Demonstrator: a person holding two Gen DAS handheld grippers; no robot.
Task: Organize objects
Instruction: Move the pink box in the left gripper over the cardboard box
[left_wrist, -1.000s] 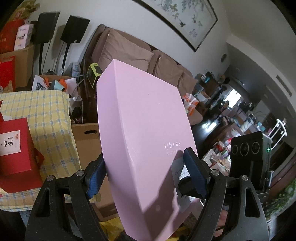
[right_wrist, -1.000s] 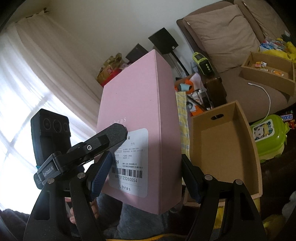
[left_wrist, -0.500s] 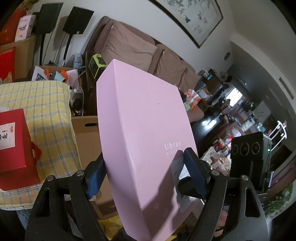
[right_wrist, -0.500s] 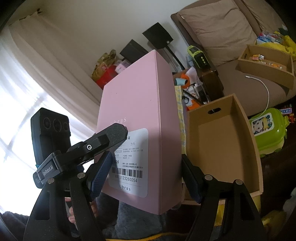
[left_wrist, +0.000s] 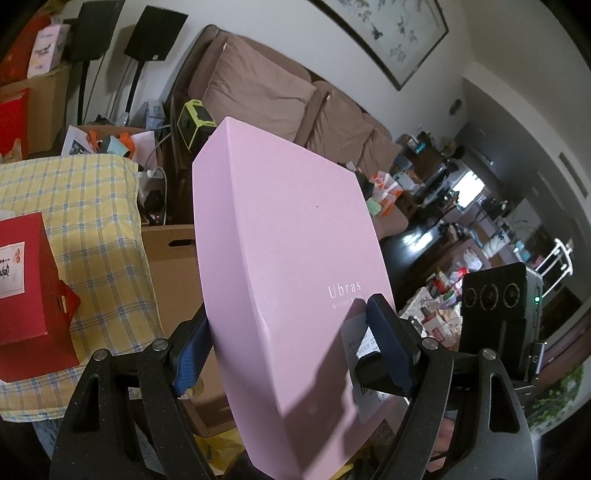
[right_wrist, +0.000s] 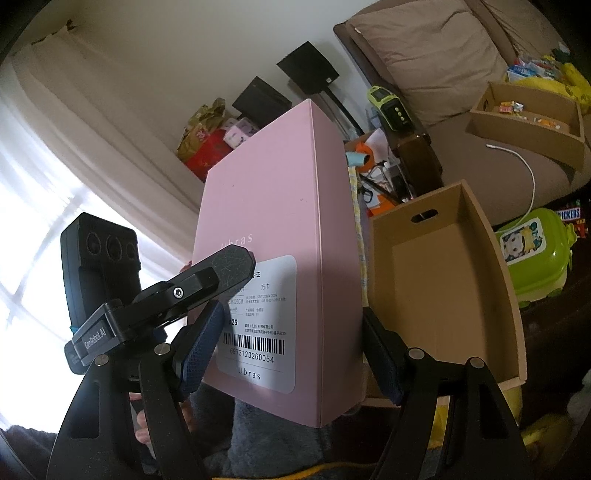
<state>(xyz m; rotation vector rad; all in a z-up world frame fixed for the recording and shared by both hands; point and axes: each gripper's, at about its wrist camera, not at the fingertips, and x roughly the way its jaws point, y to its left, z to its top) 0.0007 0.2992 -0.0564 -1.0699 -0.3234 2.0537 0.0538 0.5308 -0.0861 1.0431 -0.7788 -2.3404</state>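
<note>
A tall pink box (left_wrist: 288, 240) marked "Ubras" stands nearly upright in the air, held from two sides. My left gripper (left_wrist: 288, 339) is shut on it, its blue pads pressing the box's narrow left side and its front face. My right gripper (right_wrist: 291, 350) is shut on the same pink box (right_wrist: 280, 206) at the lower end, where a white barcode label (right_wrist: 258, 328) sits. The left gripper's finger (right_wrist: 221, 266) shows pressed on the box in the right wrist view. The right gripper's camera unit (left_wrist: 498, 295) shows at the right of the left wrist view.
An open brown cardboard box (right_wrist: 443, 280) lies just right of the pink box. A yellow checked cloth (left_wrist: 74, 206) with a red gift bag (left_wrist: 26, 291) is at the left. A brown sofa (right_wrist: 461, 66), a green toy case (right_wrist: 535, 254) and a cardboard tray (right_wrist: 528, 122) lie beyond.
The pink box and both grippers have sunk a little and tilted slightly; the room has slid up in the views. Both grips are unchanged.
</note>
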